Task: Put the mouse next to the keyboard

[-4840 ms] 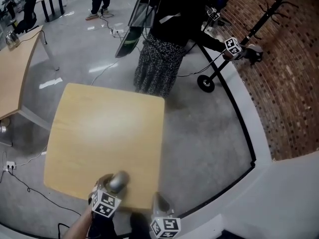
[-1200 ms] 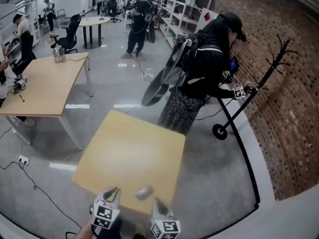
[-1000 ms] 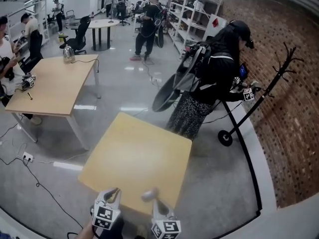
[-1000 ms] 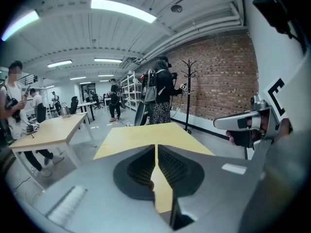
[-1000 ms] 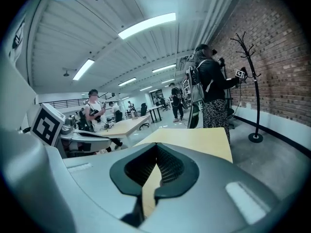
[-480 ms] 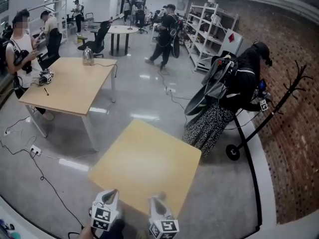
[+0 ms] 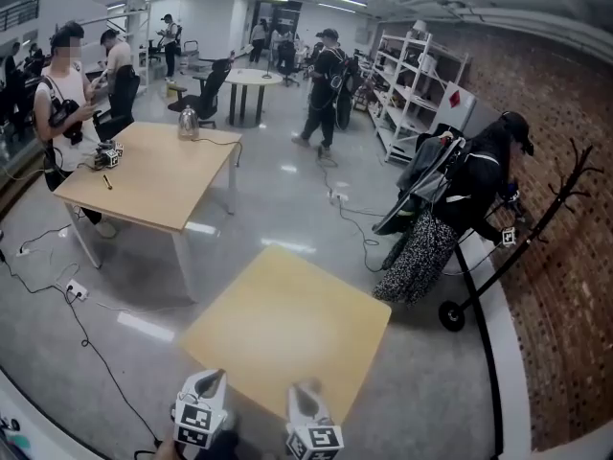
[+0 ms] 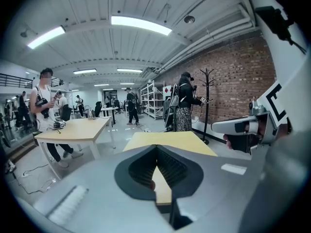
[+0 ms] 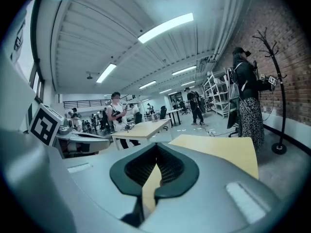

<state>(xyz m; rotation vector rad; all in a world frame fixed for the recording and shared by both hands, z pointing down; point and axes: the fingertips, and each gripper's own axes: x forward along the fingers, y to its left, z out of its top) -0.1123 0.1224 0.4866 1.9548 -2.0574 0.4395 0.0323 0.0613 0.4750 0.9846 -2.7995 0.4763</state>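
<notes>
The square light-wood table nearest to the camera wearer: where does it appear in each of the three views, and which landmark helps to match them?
Head view: the square table is at lower centre.
Left gripper view: centre, its top seen at a flat angle.
Right gripper view: right of centre.
Shared landmark: the person in the patterned skirt stands beyond the table.
</notes>
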